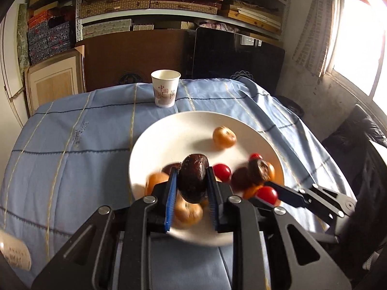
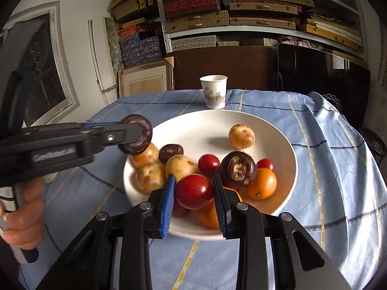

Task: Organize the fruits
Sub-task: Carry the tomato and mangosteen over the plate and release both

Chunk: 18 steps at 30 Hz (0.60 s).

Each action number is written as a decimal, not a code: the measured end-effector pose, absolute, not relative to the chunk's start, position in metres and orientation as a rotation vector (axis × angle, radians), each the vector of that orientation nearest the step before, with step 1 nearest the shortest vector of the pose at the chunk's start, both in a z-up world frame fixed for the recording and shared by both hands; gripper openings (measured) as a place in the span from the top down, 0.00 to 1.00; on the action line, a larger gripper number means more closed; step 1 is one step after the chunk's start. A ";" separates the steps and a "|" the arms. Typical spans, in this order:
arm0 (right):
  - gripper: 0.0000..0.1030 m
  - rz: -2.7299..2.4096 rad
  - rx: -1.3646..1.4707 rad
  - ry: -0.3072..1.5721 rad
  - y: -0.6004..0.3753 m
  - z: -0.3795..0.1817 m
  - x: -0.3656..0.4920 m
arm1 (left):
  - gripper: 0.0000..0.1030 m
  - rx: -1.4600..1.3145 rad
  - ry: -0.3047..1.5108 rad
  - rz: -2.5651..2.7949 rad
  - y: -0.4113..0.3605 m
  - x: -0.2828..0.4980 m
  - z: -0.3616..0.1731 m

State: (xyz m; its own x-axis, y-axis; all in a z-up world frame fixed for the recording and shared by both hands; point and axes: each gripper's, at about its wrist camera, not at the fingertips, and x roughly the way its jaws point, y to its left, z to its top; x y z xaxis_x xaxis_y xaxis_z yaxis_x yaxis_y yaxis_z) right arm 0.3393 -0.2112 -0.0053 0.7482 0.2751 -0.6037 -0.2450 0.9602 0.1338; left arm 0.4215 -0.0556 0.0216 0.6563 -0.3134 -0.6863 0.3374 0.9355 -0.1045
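Shelving [image 1: 183,2] stacked with boxes backs a table under a blue checked cloth [image 1: 72,145]. A white plate [image 2: 193,125] holds mixed fruit; a paper cup [image 2: 214,94] stands behind. Left gripper [image 1: 192,183] clamps a dark chestnut [image 1: 193,176] above the plate. Right gripper [image 2: 194,191] clamps a tomato [image 2: 193,191].

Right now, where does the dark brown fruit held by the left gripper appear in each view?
Left wrist view: the dark brown fruit sits low at centre, between the jaws of the left gripper, over the white plate.
Right wrist view: the same fruit is at left of centre, beside the plate's left rim.
Shared landmark: the paper cup behind the plate.
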 end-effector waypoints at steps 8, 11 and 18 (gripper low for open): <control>0.70 0.294 0.088 0.662 -0.217 -0.010 0.358 | 0.78 0.030 0.821 -0.349 -0.071 0.465 0.000; 0.69 0.301 0.088 0.658 -0.215 -0.011 0.362 | 0.76 0.030 0.855 -0.336 -0.073 0.473 -0.007; 0.52 0.310 0.096 0.605 -0.220 0.008 0.340 | 0.16 -0.004 0.755 -0.269 -0.048 0.435 0.024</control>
